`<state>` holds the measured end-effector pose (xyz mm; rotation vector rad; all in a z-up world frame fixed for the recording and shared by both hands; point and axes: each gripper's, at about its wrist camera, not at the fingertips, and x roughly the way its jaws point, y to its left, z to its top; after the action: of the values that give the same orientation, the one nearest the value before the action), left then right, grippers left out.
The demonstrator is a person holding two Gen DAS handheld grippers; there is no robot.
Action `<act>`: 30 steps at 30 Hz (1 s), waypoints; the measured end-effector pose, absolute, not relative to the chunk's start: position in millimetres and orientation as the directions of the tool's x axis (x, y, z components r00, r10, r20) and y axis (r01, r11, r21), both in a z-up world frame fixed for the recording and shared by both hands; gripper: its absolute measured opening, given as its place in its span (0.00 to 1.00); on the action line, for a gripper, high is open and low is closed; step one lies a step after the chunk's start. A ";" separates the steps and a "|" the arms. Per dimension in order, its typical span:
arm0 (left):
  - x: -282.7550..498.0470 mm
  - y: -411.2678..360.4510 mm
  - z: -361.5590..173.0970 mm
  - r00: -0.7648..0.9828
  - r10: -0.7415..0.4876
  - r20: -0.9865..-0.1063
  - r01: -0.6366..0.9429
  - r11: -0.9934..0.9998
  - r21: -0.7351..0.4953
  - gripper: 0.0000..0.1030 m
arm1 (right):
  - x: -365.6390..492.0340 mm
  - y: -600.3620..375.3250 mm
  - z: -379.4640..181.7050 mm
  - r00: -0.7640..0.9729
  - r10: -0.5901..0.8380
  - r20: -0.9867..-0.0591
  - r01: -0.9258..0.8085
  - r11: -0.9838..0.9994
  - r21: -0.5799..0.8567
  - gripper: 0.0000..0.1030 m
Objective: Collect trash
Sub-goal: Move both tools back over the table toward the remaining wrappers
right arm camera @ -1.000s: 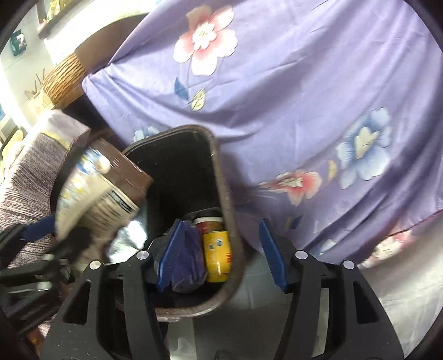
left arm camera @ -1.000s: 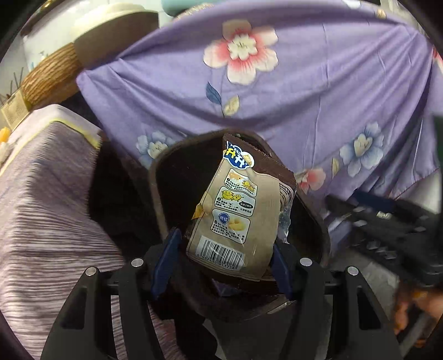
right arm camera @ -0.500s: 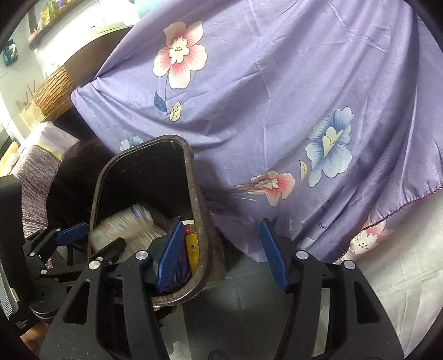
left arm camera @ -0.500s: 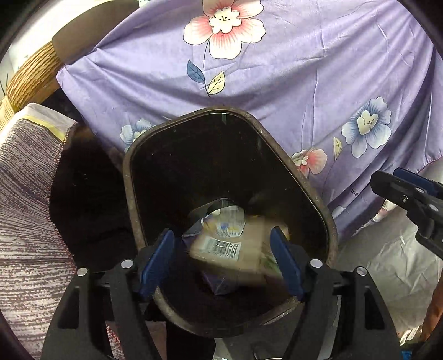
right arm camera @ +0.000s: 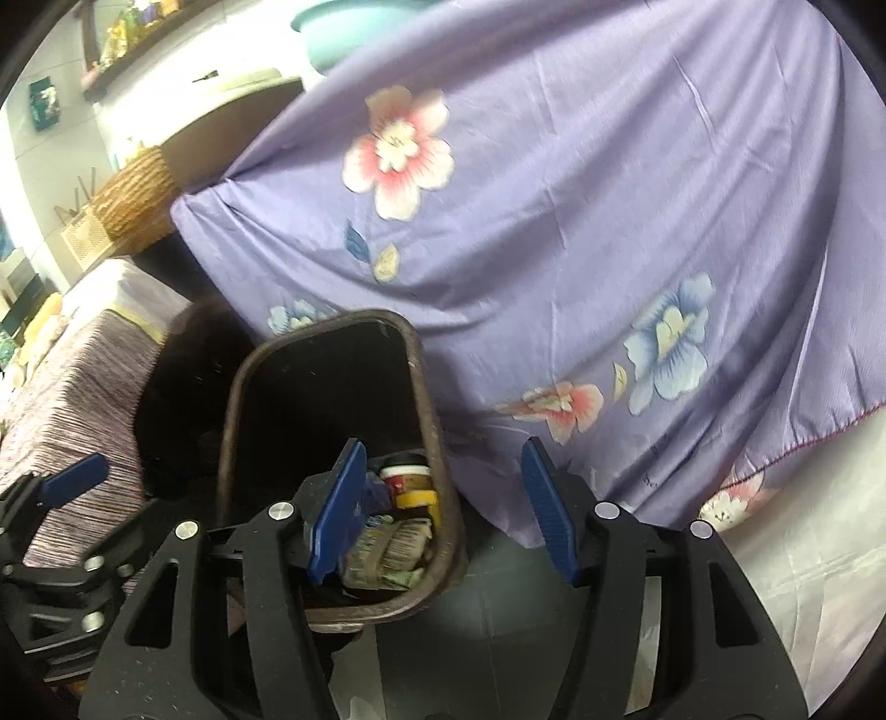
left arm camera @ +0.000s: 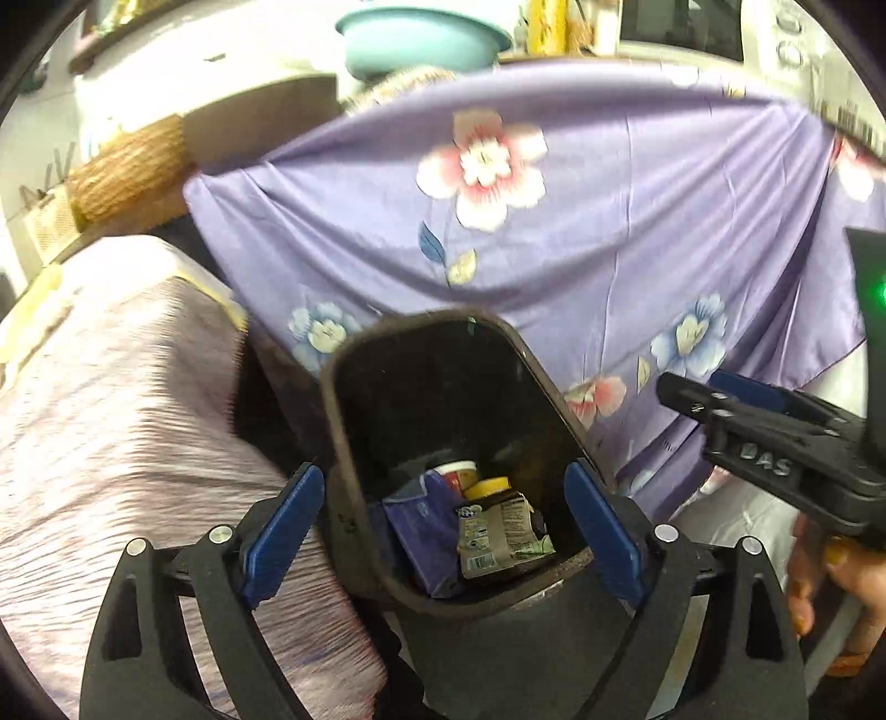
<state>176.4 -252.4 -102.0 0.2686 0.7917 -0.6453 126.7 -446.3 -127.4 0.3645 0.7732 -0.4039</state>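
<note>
A dark brown trash bin (left arm camera: 343, 443) (right arm camera: 426, 387) stands on the floor below both grippers. The brown snack packet (left arm camera: 498, 529) (right arm camera: 387, 548) lies at its bottom beside a yellow-lidded jar (left arm camera: 487, 487) (right arm camera: 415, 490) and a blue wrapper (left arm camera: 421, 515). My left gripper (left arm camera: 443, 531) hangs above the bin mouth, its jaws opening wide with nothing between the blue pads. My right gripper (right arm camera: 443, 515) hovers over the bin's right rim, jaws opening, pads touching nothing. The right gripper (left arm camera: 775, 432) also shows at the right edge of the left wrist view, held by a hand.
A purple flowered cloth (left arm camera: 581, 232) (right arm camera: 581, 221) hangs behind the bin. A striped mauve cushion (left arm camera: 111, 415) sits to the left, with a woven basket (left arm camera: 127, 171) and a teal bowl (left arm camera: 421, 39) further back. Grey floor (right arm camera: 526, 626) lies under the right gripper.
The left gripper opened and let go of the snack packet, which fell to the bin's bottom. Both grippers then rose away from the bin, the left one widening further.
</note>
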 end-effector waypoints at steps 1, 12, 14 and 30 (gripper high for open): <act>173.7 -245.8 -94.6 0.535 -0.438 -0.722 0.623 0.782 -0.012 0.86 | 126.9 -443.2 -124.1 0.653 -0.215 -0.726 0.472 0.866 0.168 0.63; 152.5 -153.1 -30.6 0.661 -0.402 -0.634 0.540 0.841 0.030 0.94 | 152.6 -369.2 -67.1 0.767 -0.081 -0.637 0.264 0.944 0.198 0.69; 153.3 -132.2 -26.7 0.676 -0.375 -0.634 0.512 0.858 0.038 0.95 | 159.9 -347.3 -56.7 0.783 -0.028 -0.621 0.199 0.958 0.207 0.69; 189.1 100.8 -23.0 0.757 0.029 -0.653 0.074 0.989 0.130 0.95 | 217.9 -167.7 -27.1 0.708 0.337 -0.621 -0.278 0.941 0.194 0.76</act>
<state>189.1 100.8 -23.0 0.1510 0.7131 -0.0245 217.9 -167.7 -27.1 0.0882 0.7063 0.3416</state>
